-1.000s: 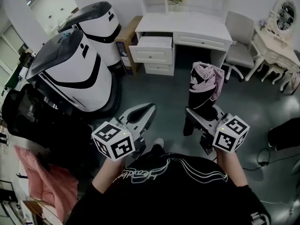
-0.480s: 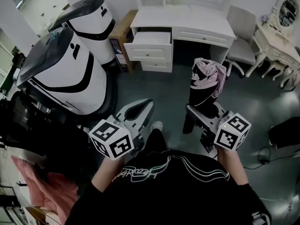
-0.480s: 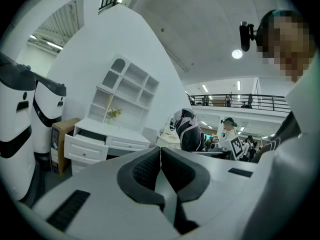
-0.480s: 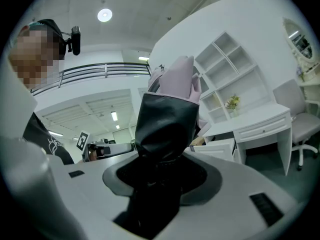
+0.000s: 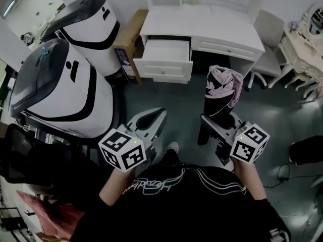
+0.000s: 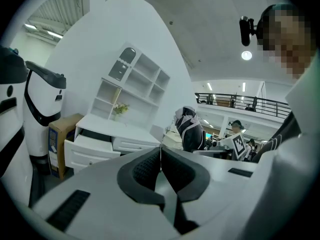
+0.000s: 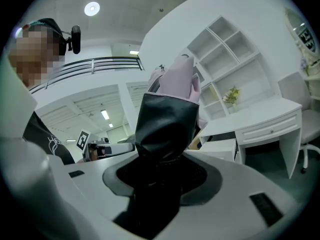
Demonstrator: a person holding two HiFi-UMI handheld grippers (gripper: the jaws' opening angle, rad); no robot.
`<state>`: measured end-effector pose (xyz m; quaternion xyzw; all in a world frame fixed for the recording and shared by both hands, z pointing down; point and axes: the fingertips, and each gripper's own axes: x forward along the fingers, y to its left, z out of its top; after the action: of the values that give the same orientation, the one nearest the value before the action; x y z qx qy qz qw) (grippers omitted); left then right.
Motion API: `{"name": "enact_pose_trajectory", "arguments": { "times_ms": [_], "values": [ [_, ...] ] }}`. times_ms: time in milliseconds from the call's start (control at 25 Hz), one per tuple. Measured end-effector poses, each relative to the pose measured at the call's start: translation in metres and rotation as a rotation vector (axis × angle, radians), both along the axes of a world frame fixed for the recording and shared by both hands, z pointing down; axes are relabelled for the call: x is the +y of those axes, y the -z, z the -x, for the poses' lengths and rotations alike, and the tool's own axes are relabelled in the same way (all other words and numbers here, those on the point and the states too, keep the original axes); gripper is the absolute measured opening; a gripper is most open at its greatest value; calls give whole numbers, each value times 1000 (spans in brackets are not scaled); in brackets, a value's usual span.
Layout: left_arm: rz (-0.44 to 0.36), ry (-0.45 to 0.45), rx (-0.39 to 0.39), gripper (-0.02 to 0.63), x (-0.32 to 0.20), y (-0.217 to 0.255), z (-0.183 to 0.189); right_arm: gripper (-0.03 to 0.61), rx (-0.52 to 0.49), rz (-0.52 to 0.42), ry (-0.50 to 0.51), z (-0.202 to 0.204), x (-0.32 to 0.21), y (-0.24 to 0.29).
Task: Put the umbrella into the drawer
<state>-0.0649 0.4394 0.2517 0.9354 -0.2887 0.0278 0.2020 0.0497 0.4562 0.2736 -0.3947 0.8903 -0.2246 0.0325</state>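
A folded black-and-pink umbrella (image 5: 221, 96) stands upright in my right gripper (image 5: 218, 121), whose jaws are shut on its black lower end; it fills the middle of the right gripper view as the umbrella (image 7: 167, 119). My left gripper (image 5: 151, 121) is shut with nothing in it, its pads (image 6: 150, 169) meeting edge to edge. Ahead, the top left drawer (image 5: 164, 59) of a white desk (image 5: 202, 21) is pulled out, and it shows as the drawer (image 6: 90, 146) at lower left in the left gripper view. Both grippers are well short of the desk.
Two large white-and-black rounded machines (image 5: 65, 89) stand at left, next to a brown cabinet (image 5: 128, 39). A white chair (image 5: 267, 32) and a white dressing table (image 5: 308, 49) are at right. Grey floor (image 5: 176, 97) lies between me and the desk.
The desk and its open drawer have come closer and loom larger in the head view; both grippers moved forward together, the umbrella still held upright in the right one.
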Motion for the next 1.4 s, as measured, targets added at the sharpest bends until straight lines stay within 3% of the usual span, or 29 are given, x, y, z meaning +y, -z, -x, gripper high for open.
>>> {"name": "enact_pose_trajectory", "arguments": {
  "times_ms": [480,800,960,1400],
  "values": [
    [83,2,14,21,-226,-14,25,212,38,61,-38,15,-215,-4],
    [167,12,22,21,-300,-48,20,210,123,81,-38,4,-285,-21],
    [213,16,38,21,-335,-53,11,210,116,89,-29,-4,-326,-23],
    [189,84,10,21,-460,-47,-19,210,164,44,51,-36,-463,-24]
  ]
}}
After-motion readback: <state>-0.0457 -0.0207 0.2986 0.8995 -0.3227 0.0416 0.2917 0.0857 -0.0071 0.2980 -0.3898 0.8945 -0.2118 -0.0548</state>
